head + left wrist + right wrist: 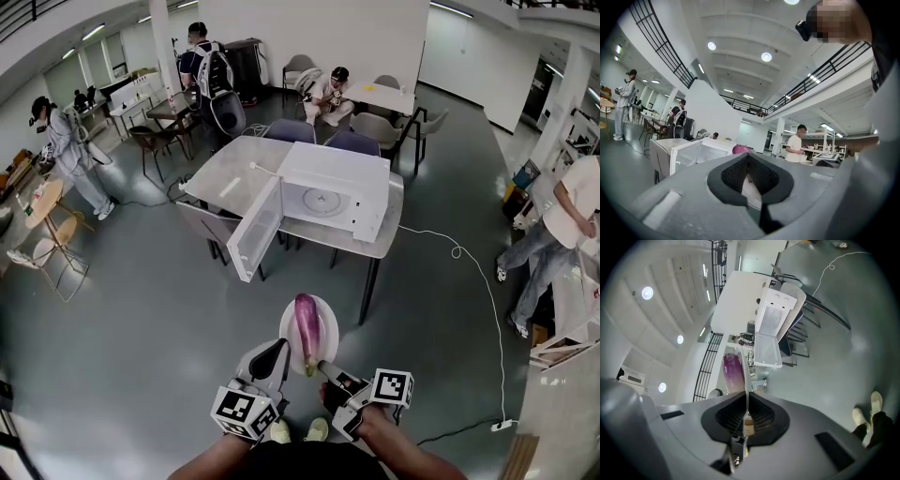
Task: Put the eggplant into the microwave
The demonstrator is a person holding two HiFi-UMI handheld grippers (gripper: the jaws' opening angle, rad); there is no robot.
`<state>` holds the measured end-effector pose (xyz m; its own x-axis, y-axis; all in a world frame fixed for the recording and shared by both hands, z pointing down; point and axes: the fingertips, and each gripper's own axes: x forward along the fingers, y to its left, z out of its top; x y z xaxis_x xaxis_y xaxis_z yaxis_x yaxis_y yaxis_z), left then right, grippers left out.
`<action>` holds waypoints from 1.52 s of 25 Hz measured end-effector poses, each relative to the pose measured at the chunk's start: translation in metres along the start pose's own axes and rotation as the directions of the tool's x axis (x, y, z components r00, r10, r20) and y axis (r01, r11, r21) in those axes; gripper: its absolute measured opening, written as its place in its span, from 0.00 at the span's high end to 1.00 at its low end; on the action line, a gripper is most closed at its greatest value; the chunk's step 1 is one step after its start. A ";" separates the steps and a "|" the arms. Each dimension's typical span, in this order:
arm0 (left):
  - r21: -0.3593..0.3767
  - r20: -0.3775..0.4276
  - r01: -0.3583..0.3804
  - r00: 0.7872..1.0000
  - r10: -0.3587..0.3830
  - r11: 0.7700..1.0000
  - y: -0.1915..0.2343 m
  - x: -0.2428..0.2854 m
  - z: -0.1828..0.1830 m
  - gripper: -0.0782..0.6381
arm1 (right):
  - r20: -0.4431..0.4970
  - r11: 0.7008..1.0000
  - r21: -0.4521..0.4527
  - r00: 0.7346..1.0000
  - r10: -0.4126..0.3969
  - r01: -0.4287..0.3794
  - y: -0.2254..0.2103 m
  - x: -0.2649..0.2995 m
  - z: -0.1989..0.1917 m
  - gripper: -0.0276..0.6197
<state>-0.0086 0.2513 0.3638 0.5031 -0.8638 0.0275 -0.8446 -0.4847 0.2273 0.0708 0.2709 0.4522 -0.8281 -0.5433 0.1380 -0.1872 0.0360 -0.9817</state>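
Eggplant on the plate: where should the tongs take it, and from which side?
The eggplant lies flat on the plate, stem end toward the person, so probably grip its thick purple middle across the narrow width, coming from above.

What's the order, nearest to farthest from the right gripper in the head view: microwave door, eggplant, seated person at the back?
1. Eggplant, on the plate clamped by the right gripper.
2. Microwave door, open, ahead and to the left.
3. Seated person, far back, top of view.

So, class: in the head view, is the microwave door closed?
No, the microwave door hangs wide open, showing the turntable inside.
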 end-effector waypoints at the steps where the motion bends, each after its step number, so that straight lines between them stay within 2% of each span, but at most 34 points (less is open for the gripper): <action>1: 0.000 0.000 -0.002 1.000 0.002 1.000 -0.002 0.001 0.000 0.88 | 0.000 1.000 0.010 1.000 0.005 -0.005 0.000 -0.002 0.000 0.93; 11: 0.020 0.017 -0.027 0.999 0.027 0.999 -0.018 0.017 0.002 0.88 | -0.015 1.000 0.001 1.000 0.026 -0.026 -0.004 -0.019 0.017 0.93; 16: 0.030 0.014 -0.027 1.000 0.027 0.999 -0.022 0.024 0.005 0.88 | -0.017 1.000 -0.029 1.000 0.004 -0.005 -0.008 -0.021 0.028 0.93; 21: 0.023 0.021 -0.028 0.999 0.027 0.999 -0.013 0.034 0.005 0.88 | -0.015 1.000 0.011 0.999 0.030 -0.029 -0.007 -0.011 0.033 0.93; 29: 0.040 0.030 0.001 1.000 -0.002 0.999 0.032 0.067 0.010 0.88 | -0.002 0.999 -0.016 0.999 -0.037 0.037 -0.021 0.031 0.062 0.93; 38: 0.049 0.023 0.086 0.996 -0.088 0.995 0.108 0.127 0.026 0.88 | 0.055 0.997 -0.010 0.995 -0.079 0.079 -0.017 0.114 0.108 0.93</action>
<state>-0.0410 0.0857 0.3664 0.5707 -0.8210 -0.0153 -0.8060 -0.5636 0.1810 0.0368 0.1177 0.4703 -0.7802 -0.5902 0.2072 -0.2576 0.0012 -0.9663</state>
